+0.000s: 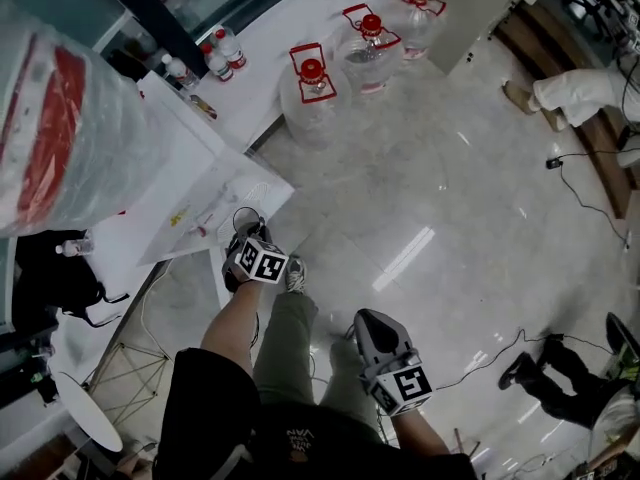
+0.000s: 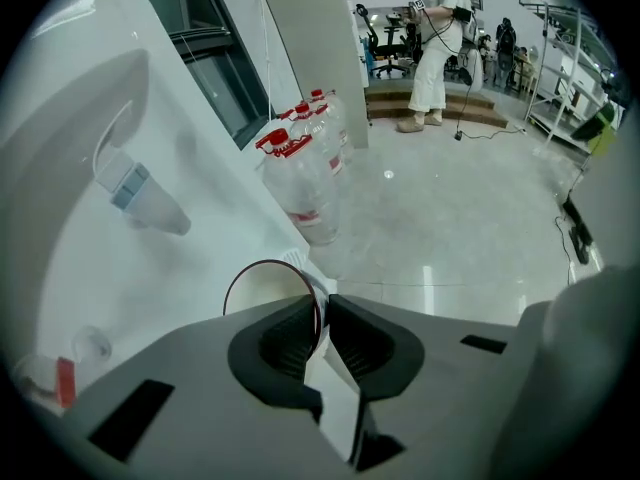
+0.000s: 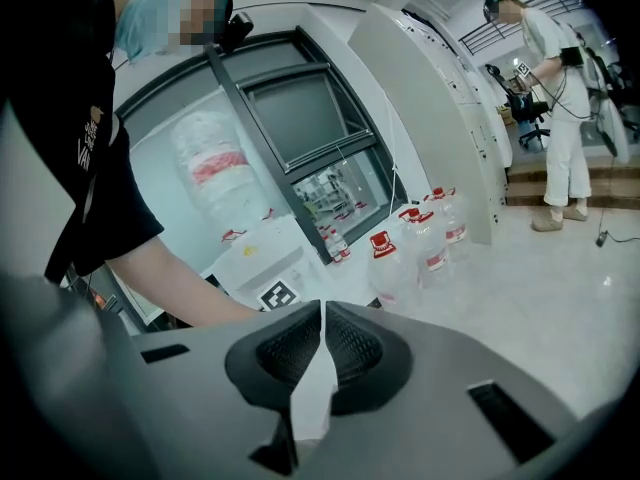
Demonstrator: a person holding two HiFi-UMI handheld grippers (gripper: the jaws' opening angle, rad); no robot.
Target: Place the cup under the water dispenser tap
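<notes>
A clear cup with a dark rim (image 2: 262,290) hangs in front of the white water dispenser (image 2: 90,268), and my left gripper (image 2: 324,313) is shut on its wall. The blue-tipped tap (image 2: 135,190) sticks out of the dispenser's recess, above and left of the cup. A red tap (image 2: 62,380) shows lower left. In the head view the left gripper (image 1: 247,232) holds the cup (image 1: 246,215) beside the dispenser (image 1: 190,158), which carries a big water bottle (image 1: 60,118). My right gripper (image 1: 372,330) (image 3: 322,313) is shut and empty, away from the dispenser.
Several large red-capped water bottles (image 1: 315,88) stand on the glossy floor by the wall. Small bottles (image 1: 225,50) line a ledge. Cables (image 1: 590,203) trail across the floor at the right. A person in white (image 1: 575,88) stands far off. A black bag (image 1: 50,268) sits left.
</notes>
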